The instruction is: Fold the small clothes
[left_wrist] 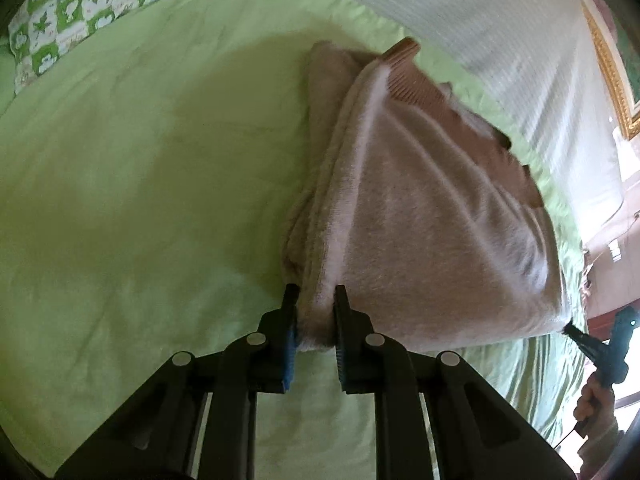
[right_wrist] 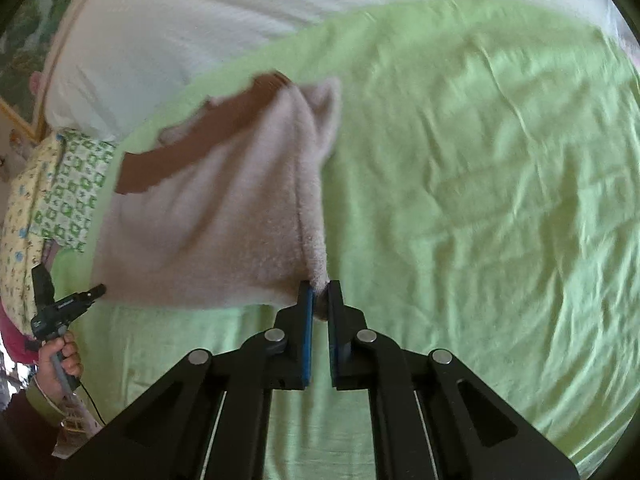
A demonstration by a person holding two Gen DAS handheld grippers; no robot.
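A fuzzy pale pink garment [left_wrist: 432, 220] with a brown ribbed band [left_wrist: 404, 80] hangs stretched between my two grippers above the green bed sheet [left_wrist: 140, 200]. My left gripper [left_wrist: 316, 300] is shut on the garment's near left corner. My right gripper [right_wrist: 320, 292] is shut on the other near corner of the garment [right_wrist: 208, 220]. The right gripper also shows at the right edge of the left wrist view [left_wrist: 570, 330], and the left gripper shows at the left edge of the right wrist view [right_wrist: 98, 292]. The garment's far end with the brown band [right_wrist: 192, 148] trails toward the sheet.
A green and white patterned pillow [left_wrist: 72, 16] lies at the sheet's far edge, also seen in the right wrist view [right_wrist: 68, 196]. A white quilted cover [left_wrist: 500, 40] lies beyond the garment. A gold picture frame [left_wrist: 612, 76] hangs on the wall.
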